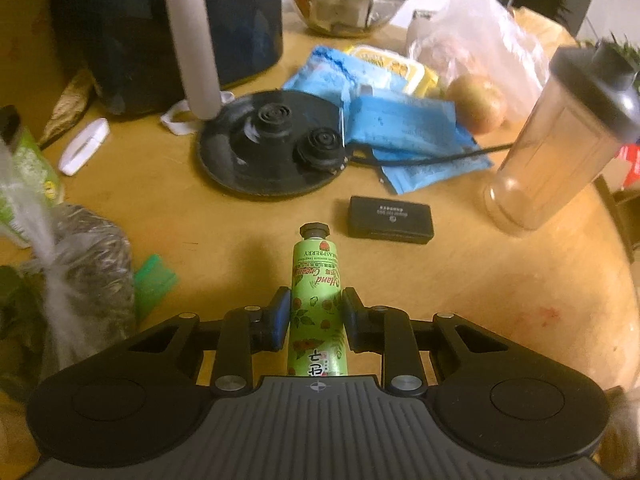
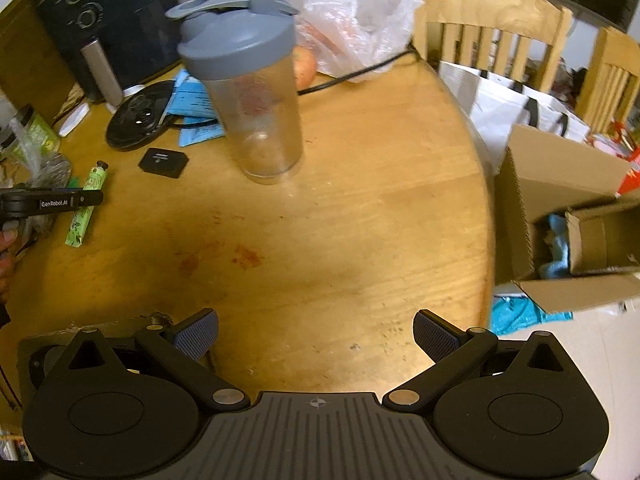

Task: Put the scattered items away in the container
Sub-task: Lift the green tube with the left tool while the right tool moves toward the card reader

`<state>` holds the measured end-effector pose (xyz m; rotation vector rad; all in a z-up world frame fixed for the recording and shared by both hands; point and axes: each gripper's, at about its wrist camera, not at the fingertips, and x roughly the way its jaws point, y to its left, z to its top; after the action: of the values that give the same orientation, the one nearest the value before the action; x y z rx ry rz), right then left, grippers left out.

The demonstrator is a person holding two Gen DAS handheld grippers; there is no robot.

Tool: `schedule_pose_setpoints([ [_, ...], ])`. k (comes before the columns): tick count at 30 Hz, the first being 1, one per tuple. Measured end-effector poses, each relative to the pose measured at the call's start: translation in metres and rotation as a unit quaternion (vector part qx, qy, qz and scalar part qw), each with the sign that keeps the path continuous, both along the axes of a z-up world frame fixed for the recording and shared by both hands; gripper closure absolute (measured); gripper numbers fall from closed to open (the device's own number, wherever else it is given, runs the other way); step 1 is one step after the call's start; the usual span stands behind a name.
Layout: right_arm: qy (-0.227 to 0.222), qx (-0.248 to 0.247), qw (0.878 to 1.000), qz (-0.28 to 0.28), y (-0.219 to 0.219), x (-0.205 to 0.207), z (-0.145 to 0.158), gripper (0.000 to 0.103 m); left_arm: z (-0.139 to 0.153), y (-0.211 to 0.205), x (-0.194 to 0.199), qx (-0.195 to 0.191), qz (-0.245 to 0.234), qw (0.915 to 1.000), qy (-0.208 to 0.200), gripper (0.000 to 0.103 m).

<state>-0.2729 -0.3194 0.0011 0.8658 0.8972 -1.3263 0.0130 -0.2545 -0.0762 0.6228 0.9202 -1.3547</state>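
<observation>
The round, light-wood table (image 2: 340, 220) fills both views. Off its edge at 3 o'clock in the right wrist view stands the open brown cardboard box (image 2: 560, 184), with a smaller cardboard carton and blue cloth inside it. At 11 o'clock sits the dark blue air fryer with a silver handle (image 1: 168, 28). The clear plastic shaker bottle with a grey lid (image 2: 252, 92) stands upright near the table's middle, at 12 o'clock from the right gripper. A crumpled clear plastic bag (image 2: 352, 16) lies behind it beside a reddish-yellow apple (image 1: 478, 104). In the left wrist view, the round black kettle base (image 1: 272, 148) lies at 12 o'clock, touching blue foil packets (image 1: 412, 136) at its 3 o'clock side. A small flat black rectangular case (image 1: 390, 220) lies just beside the tube's cap, at its 1 o'clock.

The left gripper (image 1: 316, 316) is nearly closed, its 2 pads pressing the sides of the green raspberry hand-cream tube with a black cap (image 1: 316, 280), which points cap-first toward 12 o'clock. I cannot tell whether the tube is clear of the table.

The right gripper (image 2: 316, 340) has its jaws spread wide over bare table, gripping nothing.
</observation>
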Motion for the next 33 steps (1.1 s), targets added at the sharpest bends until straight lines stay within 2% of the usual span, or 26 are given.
schedule_pose_setpoints([
  [8,-0.008,-0.006,0.999,0.048,-0.012,0.018,0.001,0.000,0.030,0.031,0.001,-0.020,0.047,0.9984,0.023,0.076],
  [18,-0.015,-0.021,0.993,0.115,-0.032,0.043,-0.001,0.000,0.047,0.070,-0.005,-0.031,0.103,0.9929,0.051,0.076],
  [27,-0.022,-0.047,0.979,0.197,-0.054,0.073,0.000,0.002,0.065,0.103,-0.027,-0.053,0.131,0.9874,0.070,0.076],
  [33,-0.023,-0.063,0.967,0.247,-0.069,0.091,-0.003,0.005,0.074,0.122,-0.032,-0.069,0.163,0.9805,0.085,0.076],
])
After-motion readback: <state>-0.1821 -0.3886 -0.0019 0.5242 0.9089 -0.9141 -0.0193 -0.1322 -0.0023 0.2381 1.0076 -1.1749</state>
